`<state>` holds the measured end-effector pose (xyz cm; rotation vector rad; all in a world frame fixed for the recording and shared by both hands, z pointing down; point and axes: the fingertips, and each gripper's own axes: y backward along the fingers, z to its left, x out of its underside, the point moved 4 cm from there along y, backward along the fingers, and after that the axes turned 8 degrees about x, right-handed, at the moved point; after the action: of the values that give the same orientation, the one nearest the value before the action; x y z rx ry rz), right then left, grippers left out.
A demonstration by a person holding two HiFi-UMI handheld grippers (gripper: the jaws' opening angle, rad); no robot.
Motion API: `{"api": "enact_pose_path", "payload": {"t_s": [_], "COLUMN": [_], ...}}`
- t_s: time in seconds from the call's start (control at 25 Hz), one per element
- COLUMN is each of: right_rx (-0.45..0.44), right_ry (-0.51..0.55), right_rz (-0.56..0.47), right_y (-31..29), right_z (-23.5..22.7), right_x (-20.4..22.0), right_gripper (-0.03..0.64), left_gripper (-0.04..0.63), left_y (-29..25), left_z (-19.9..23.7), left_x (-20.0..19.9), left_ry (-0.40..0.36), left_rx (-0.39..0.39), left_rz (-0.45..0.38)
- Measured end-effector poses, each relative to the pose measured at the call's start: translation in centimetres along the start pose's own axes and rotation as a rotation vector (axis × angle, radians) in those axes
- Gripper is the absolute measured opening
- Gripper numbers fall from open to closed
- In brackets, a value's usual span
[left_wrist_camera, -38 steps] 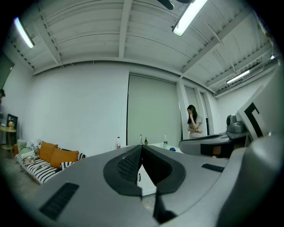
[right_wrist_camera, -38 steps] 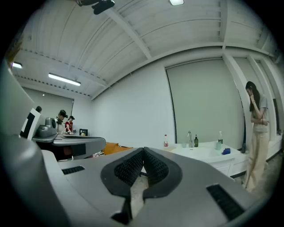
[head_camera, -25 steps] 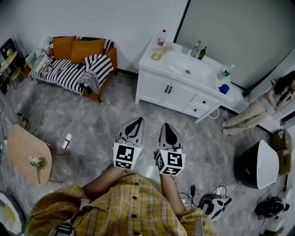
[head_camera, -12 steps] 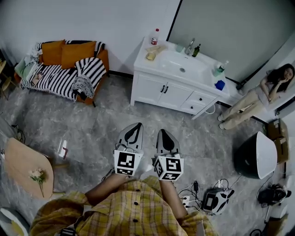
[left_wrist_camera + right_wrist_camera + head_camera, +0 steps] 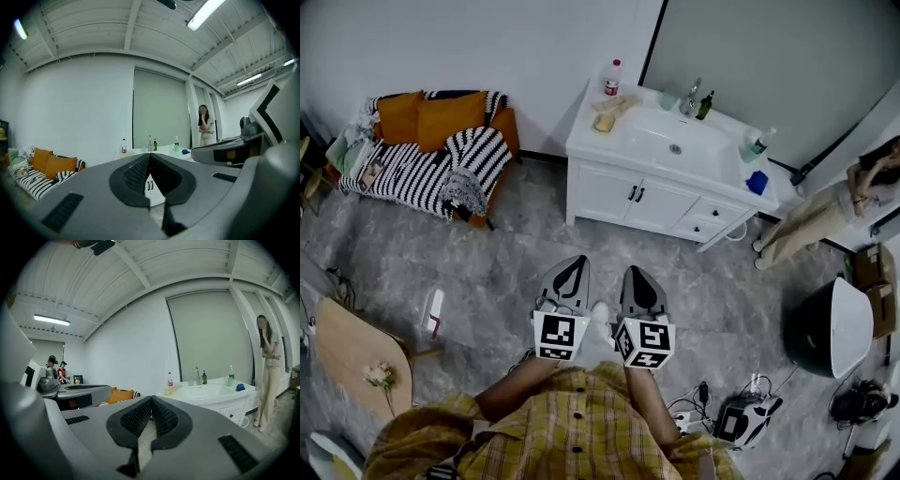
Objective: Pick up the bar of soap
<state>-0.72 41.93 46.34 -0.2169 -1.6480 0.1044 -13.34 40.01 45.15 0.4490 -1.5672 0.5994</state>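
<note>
The bar of soap [image 5: 603, 123] is a small yellowish block on the left end of the white vanity [image 5: 609, 192], far across the floor from me. It also shows small in the right gripper view as a pale yellow bar [image 5: 170, 391] near the red-capped bottle [image 5: 169, 379]. My left gripper [image 5: 572, 266] and right gripper [image 5: 640, 275] are held side by side close to my body. Both point toward the vanity and both are shut with nothing between the pads. In the left gripper view the shut gripper [image 5: 149, 155] covers the cabinet front.
The vanity top carries a sink with a faucet [image 5: 692, 96], a dark bottle [image 5: 705, 105], a green bottle [image 5: 757, 143] and a blue thing [image 5: 757, 182]. A striped sofa [image 5: 422, 155] stands to the left and a person [image 5: 834, 202] to the right. A round wooden table [image 5: 347, 352] is near left; cables and gear [image 5: 741, 417] lie near right.
Both grippers stay shut and side by side, now slightly lower in the head view. The view has shifted a little, and a white shoe now shows between the grippers.
</note>
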Motion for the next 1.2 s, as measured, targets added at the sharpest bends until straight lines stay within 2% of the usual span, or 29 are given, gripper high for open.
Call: {"api": "enact_pose_path", "payload": {"t_s": [0.28, 0.6, 0.8, 1.0, 1.2], "right_rx": [-0.020, -0.062, -0.079, -0.103, -0.095], "right_ry": [-0.013, -0.027, -0.060, -0.080, -0.081], "right_rz": [-0.008, 0.016, 0.043, 0.069, 0.070], "right_y": [-11.2, -21.6, -25.8, -28.3, -30.9], "right_z": [-5.3, -11.1, -13.5, -14.1, -14.4], "right_x": [-5.2, -7.8, -8.4, -7.9, -8.4], "right_gripper": [0.017, 0.017, 0.017, 0.017, 0.017], "left_gripper": [0.011, 0.011, 0.011, 0.011, 0.011], "left_y": [-12.2, -23.8, -28.1, -30.0, -32.3], "left_z": [4.3, 6.6, 8.0, 9.0, 10.8], "left_x": [-3.8, -5.0, -5.5, -5.1, -5.2], "left_ry": [-0.002, 0.001, 0.008, 0.002, 0.002], "left_rx": [-0.047, -0.085, -0.119, -0.143, -0.134], "left_rz": [0.013, 0.045, 0.078, 0.120, 0.126]}}
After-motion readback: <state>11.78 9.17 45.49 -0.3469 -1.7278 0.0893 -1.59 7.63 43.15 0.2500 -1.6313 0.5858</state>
